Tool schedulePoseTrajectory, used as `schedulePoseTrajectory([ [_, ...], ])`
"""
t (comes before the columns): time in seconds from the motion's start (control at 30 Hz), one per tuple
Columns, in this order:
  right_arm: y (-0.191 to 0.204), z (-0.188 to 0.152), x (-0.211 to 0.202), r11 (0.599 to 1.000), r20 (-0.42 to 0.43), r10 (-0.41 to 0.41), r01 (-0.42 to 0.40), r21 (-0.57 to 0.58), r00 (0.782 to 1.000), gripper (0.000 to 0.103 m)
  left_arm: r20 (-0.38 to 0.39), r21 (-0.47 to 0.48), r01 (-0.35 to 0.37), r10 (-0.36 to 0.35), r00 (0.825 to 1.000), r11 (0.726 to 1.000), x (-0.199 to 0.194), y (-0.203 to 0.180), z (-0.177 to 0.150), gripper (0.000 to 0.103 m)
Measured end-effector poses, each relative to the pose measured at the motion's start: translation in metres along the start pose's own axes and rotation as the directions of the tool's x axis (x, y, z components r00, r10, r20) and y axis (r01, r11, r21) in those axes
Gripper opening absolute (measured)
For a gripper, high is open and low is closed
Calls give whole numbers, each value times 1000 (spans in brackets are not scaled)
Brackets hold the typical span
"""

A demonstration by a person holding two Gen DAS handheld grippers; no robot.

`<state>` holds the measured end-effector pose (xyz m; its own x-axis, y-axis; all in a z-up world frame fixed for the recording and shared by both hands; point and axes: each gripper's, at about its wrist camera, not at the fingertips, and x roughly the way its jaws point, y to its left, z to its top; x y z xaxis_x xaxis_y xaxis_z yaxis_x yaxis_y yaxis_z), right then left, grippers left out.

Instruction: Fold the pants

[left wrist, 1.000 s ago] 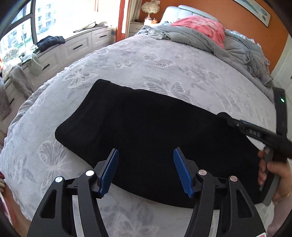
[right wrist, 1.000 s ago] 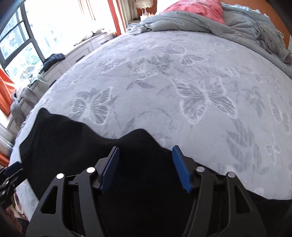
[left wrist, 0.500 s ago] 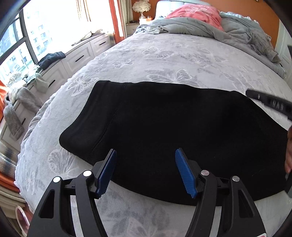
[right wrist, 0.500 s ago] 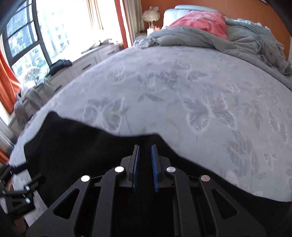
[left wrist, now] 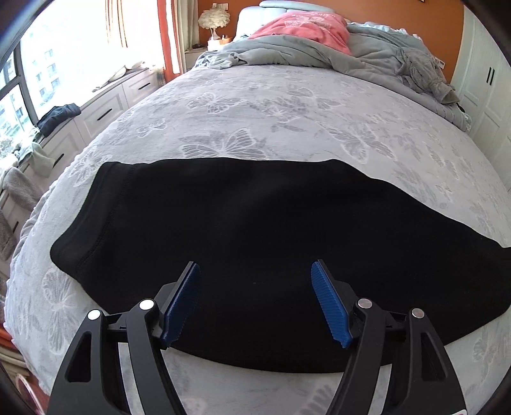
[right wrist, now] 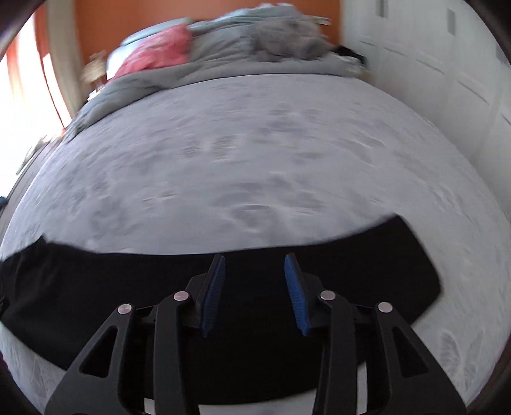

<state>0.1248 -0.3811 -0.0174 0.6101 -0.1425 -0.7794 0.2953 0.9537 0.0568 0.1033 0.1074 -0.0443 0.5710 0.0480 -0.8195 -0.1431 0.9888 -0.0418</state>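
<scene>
At six o'clock in the left wrist view, the left gripper [left wrist: 255, 287] hangs with its blue ribbed pads [left wrist: 182, 300] spread wide and nothing between them, poised over the near edge of the black, soft knit pants [left wrist: 242, 217]. Those pants lie flat as one long dark band across the front of the pale grey butterfly-print bedspread [left wrist: 255, 108], running from a stitched hem or waistband at nine o'clock to a tapering end at three o'clock. From the right wrist view, which is blurred by motion, the right gripper [right wrist: 252, 287] also holds nothing; its jaws stand apart at a moderate gap, narrower than the left's, above the same black band [right wrist: 367, 277], whose squared end sits at three o'clock. The step in hand looks like lining up for the next fold. To do it well, I judge that each gripper should come down on an edge of the cloth, not the middle, taking both layers in one pinch so the under layer does not trail. Both should then lift together and level, carry one end over the other, and set edges flush before letting go. The knit looks limp and likely to sag or wrinkle if only one side rises. Farther off at twelve o'clock lie a crumpled grey duvet [left wrist: 287, 54] and a pink pillow [left wrist: 306, 28], well apart from the work.
</scene>
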Motion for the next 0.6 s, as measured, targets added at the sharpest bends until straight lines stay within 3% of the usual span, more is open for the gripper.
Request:
schedulePoseTrajectory([
  [0.07,-79,-11,2,986,-43,-112,117,119,993,41,-2,4,15,-15,1000,1000,3,-13,1,70],
  [0.17,-135,-28,10,972,-74,-104,118,203,992,41,-11,20,41,-41,999,999,9,-35,2,70],
  [0.23,-152,-34,16,965,-74,-31,49,258,997,41,-22,28,69,-68,997,997,12,-48,0,71],
  [0.27,-156,-35,19,961,-66,-4,22,277,998,45,-28,37,77,-76,997,996,13,-52,-2,72],
  [0.33,-157,-34,25,957,-53,-6,21,289,999,53,-25,69,80,-78,997,994,15,-60,-10,72],
  [0.43,-157,-32,44,949,-67,48,-24,315,997,53,-9,114,65,-65,998,991,17,-68,-17,72],
  [0.47,-159,-32,48,947,-63,53,-30,321,997,39,-6,121,65,-65,998,990,18,-70,-17,72],
  [0.5,-159,-31,51,948,-59,40,-19,318,997,11,-3,122,74,-74,997,990,19,-71,-16,72],
  [0.6,-161,-24,30,947,4,48,-47,317,999,7,0,123,116,-117,993,986,19,-70,-10,72],
])
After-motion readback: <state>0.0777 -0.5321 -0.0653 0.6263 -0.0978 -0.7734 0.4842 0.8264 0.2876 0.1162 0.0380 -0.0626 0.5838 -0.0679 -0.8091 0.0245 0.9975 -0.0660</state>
